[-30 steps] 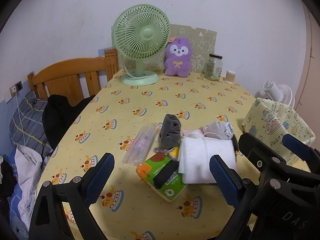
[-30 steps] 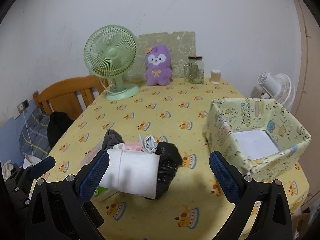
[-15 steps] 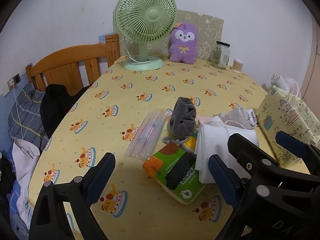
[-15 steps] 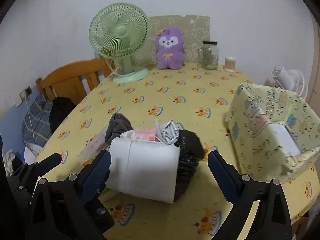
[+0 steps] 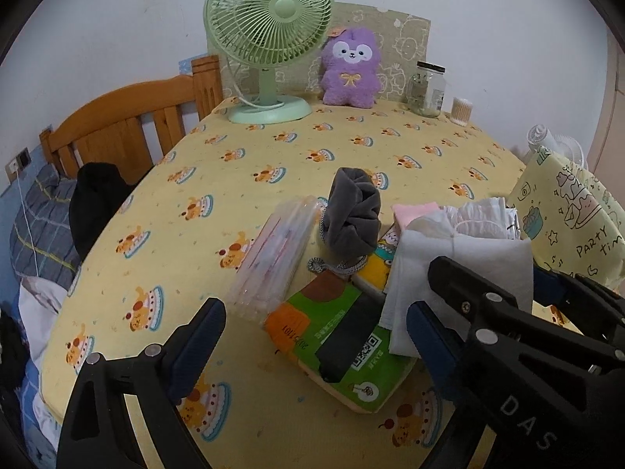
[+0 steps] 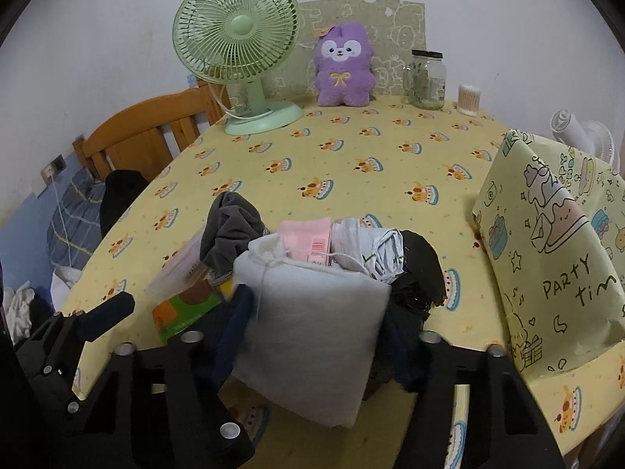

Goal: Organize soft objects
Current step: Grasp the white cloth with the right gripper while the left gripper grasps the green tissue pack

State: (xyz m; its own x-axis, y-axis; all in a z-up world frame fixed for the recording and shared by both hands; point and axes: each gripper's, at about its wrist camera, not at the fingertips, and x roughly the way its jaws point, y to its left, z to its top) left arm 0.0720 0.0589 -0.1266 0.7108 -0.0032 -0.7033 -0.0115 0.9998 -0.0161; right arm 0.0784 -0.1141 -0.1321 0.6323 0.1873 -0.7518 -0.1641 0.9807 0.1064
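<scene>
A heap of soft things lies at the near side of the table. My right gripper has its jaws closing on the white drawstring pouch, and the blue pads touch both of its sides. Behind the pouch lie a grey cloth bag, a pink packet, a crumpled white bag and a black plastic bag. My left gripper hangs open just above a green tissue pack, holding nothing. A clear plastic packet lies left of the grey cloth bag.
A yellow patterned box stands on its side at the right edge of the table. At the back stand a green fan, a purple plush, a glass jar and a small cup. A wooden bed frame is at the left.
Both grippers came down and closer to the heap. The right jaws went from wide open to closed against the white pouch. The left jaws stayed open.
</scene>
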